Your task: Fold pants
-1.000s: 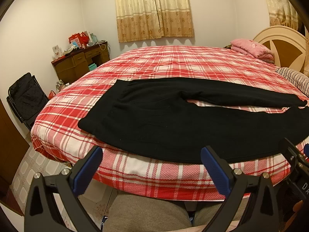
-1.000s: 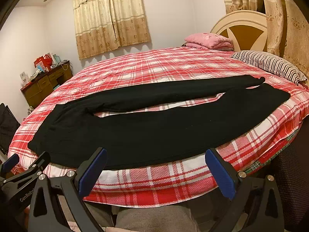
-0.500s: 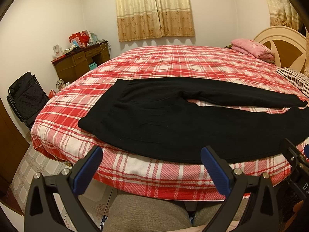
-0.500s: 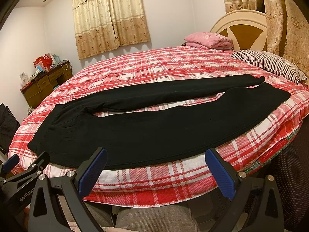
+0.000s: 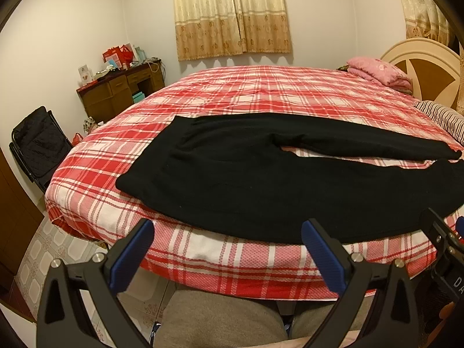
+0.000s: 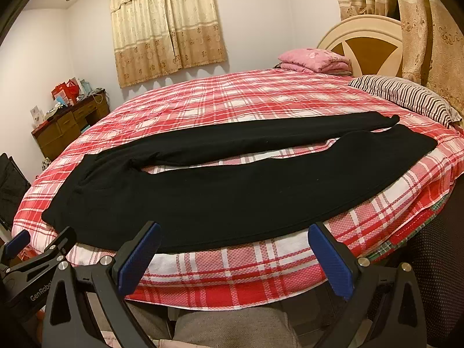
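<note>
on the plaid bed, black pants lie flat.

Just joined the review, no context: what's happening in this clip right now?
A person holds two handheld grippers in front of a round bed with a red plaid cover. A pair of black fabric pants lies flat and unfolded on it, waist toward the left, both legs stretched right with a gap between them. The left gripper and the right gripper are both open, empty, and short of the bed's near edge, neither touching the pants. No fold has been made yet.
</note>
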`<state>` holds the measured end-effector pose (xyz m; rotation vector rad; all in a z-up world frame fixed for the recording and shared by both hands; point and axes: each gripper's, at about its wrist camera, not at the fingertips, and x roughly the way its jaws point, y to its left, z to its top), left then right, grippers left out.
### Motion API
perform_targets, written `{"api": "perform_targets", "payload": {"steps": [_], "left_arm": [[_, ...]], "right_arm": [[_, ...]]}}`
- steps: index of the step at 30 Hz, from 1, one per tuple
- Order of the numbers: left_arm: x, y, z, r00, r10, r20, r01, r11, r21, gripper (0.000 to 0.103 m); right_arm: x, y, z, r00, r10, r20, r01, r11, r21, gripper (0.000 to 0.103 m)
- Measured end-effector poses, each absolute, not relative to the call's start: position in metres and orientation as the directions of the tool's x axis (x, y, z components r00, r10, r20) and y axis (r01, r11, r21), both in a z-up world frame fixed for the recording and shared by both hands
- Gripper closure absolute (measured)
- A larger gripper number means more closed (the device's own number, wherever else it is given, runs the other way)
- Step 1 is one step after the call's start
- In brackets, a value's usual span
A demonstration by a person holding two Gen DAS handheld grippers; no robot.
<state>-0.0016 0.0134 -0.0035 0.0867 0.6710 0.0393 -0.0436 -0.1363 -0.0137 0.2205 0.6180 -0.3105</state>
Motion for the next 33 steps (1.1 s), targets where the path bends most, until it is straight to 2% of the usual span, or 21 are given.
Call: {"api": "perform_targets", "payload": {"steps": [6,13,18,22,26,28,29,30,33], "left_arm": [[0.001,0.013,-0.005,0.772,0.058,-0.633,-0.004,0.996,0.086,0.0],[0.021,0.025,-0.012,0.744,0.04,-0.667,0.016,0.997,0.078,0.0],[0.055,0.048,-0.022,0.709,0.039,-0.704,0.057,0.992,0.112,0.0],[0.087,0.07,-0.015,0.717,0.047,-0.696,0.044,0.993,0.113,0.0],[0.137,0.094,-0.001,0.725,0.063,-0.686,0.028,0.992,0.121,0.0],[0.169,0.106,0.005,0.729,0.076,-0.681,0.017,0.991,0.129,0.0],[0.181,0.112,0.006,0.727,0.075,-0.683,0.014,0.992,0.124,0.0],[0.196,0.118,0.005,0.718,0.069,-0.692,0.015,0.993,0.114,0.0],[0.243,0.129,-0.001,0.677,0.066,-0.733,0.014,0.995,0.102,0.0]], "right_arm": [[-0.04,-0.136,-0.016,0.775,-0.229,-0.589,0.343,0.935,0.087,0.001],[-0.024,-0.156,-0.019,0.718,-0.198,-0.667,0.332,0.94,0.079,0.001],[-0.004,-0.173,-0.019,0.722,-0.182,-0.667,0.277,0.96,0.039,0.001],[0.019,-0.185,-0.02,0.717,-0.186,-0.671,0.245,0.969,-0.006,0.001],[0.053,-0.199,-0.017,0.71,-0.148,-0.688,0.223,0.975,0.02,0.002],[0.074,-0.204,-0.014,0.712,-0.092,-0.696,0.19,0.98,0.065,0.016],[0.084,-0.207,-0.014,0.703,-0.064,-0.708,0.176,0.981,0.086,0.034],[0.096,-0.208,-0.013,0.695,-0.04,-0.718,0.16,0.982,0.1,0.044],[0.126,-0.209,-0.013,0.688,0.0,-0.726,0.148,0.979,0.141,0.045]]}}
